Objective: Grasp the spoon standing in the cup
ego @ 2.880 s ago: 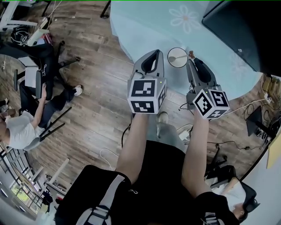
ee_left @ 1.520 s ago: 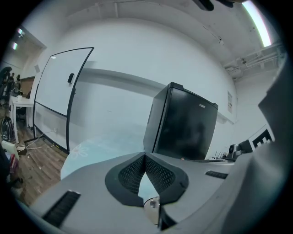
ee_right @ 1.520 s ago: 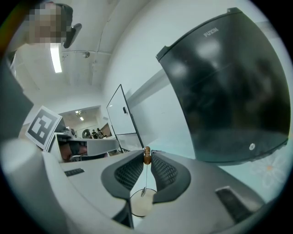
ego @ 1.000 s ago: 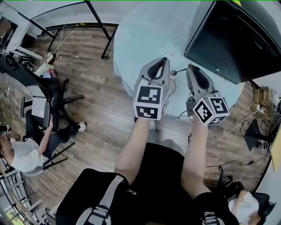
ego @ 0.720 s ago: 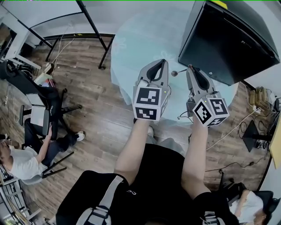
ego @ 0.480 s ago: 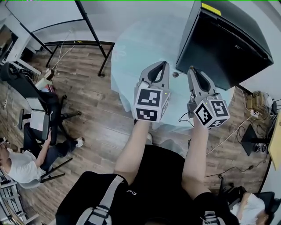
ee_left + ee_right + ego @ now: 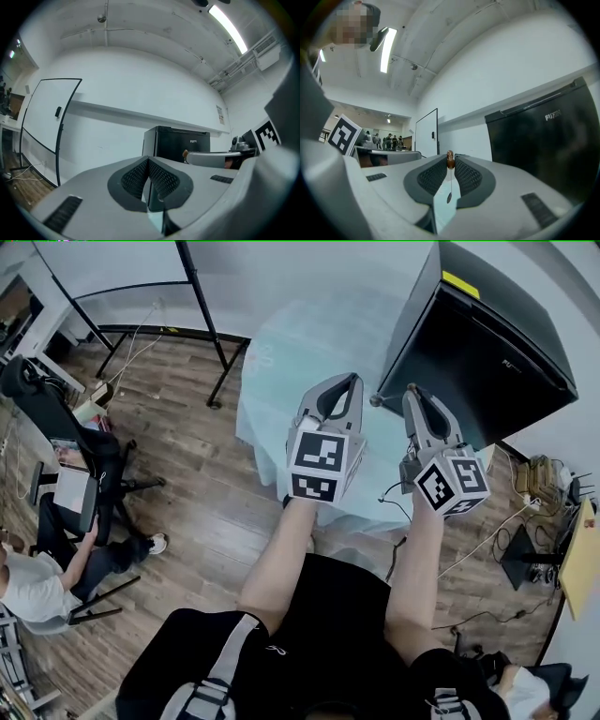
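Observation:
My right gripper (image 7: pixel 411 390) is shut on the spoon (image 7: pixel 375 400), a thin metal one with a brown knob at the end of its handle. In the right gripper view the knob (image 7: pixel 450 160) sits pinched between the jaw tips and the thin handle hangs down to the small bowl. The spoon is held in the air over the table. Beside it, my left gripper (image 7: pixel 351 379) is shut with nothing in it; its pads (image 7: pixel 140 176) meet at the tip. No cup shows in any view.
A round table with a pale blue cloth (image 7: pixel 281 362) lies below the grippers. A tall black cabinet (image 7: pixel 487 343) stands just right of it. Black stand legs (image 7: pixel 202 324) are behind on the wooden floor. A seated person (image 7: pixel 28 577) is at far left, cables (image 7: pixel 487 540) at right.
The spoon stood in a white cup on the table with the right gripper at its handle; now it hangs in the air in that gripper. The cup has left the view.

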{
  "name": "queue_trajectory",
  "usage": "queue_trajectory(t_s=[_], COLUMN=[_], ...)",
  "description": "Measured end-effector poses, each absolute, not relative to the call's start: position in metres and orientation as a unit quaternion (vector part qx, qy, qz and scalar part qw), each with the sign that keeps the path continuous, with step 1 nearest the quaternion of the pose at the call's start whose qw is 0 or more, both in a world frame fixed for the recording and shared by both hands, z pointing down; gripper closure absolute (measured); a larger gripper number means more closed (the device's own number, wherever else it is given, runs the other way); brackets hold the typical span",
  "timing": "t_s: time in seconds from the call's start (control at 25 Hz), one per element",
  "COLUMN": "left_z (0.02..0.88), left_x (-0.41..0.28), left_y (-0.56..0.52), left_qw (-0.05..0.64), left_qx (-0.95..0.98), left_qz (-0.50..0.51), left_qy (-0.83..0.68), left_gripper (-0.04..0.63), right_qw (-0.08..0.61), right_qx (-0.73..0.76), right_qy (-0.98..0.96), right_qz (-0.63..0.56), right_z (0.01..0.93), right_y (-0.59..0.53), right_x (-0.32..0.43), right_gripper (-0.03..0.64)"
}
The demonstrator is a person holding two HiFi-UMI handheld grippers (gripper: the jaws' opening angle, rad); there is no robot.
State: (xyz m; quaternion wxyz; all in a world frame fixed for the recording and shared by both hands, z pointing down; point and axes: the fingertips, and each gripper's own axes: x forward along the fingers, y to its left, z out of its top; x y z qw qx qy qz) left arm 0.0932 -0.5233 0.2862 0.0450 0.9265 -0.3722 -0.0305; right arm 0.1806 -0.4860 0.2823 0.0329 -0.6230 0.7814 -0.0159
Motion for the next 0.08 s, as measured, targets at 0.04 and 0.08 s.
queue_trajectory(t_s=[0.04, 0.08], left_z=[0.2862, 0.2862], left_x=[0.0916, 0.0900], left_y=[-0.5249, -0.5265], left_qw=[0.044, 0.043], left_qx=[0.926, 0.926], left_qz=[-0.031, -0.031], left_qy=[-0.373, -0.374], left_gripper=[0.594, 0.594], right_qw=[0.035, 0.036], right_qx=[-0.624, -0.625], right_qy=[0.781, 0.780], right_qz=[-0.016, -0.016], right_z=[0.2827, 0.2830], right_y=[-0.4870, -0.4880], right_x=[0.1812, 0.1820], right_gripper=[0.568, 0.568])
